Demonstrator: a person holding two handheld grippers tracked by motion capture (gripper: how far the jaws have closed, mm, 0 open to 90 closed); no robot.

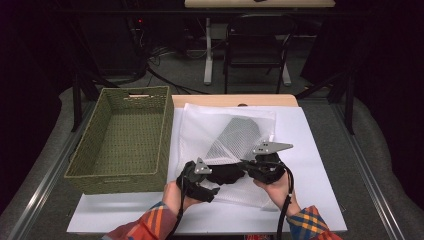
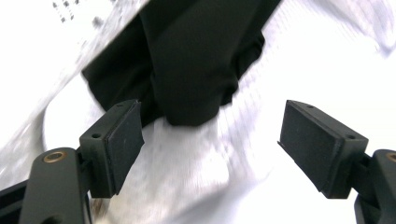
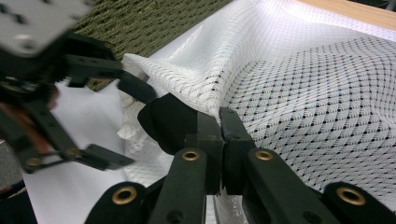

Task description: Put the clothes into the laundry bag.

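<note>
The right gripper [image 3: 220,122] pinches the white mesh bag [image 3: 299,84] (fingers closed on its edge). The left gripper [image 2: 210,140] gapes beside black cloth [image 2: 196,60].

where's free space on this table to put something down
The woven basket at the left is empty inside. Bare white sheet runs along the right, between the mesh bag and the table edge, and along the front edge beside the sleeves. The middle is crowded: the left gripper and right gripper work the black cloth at the bag's mouth.
</note>
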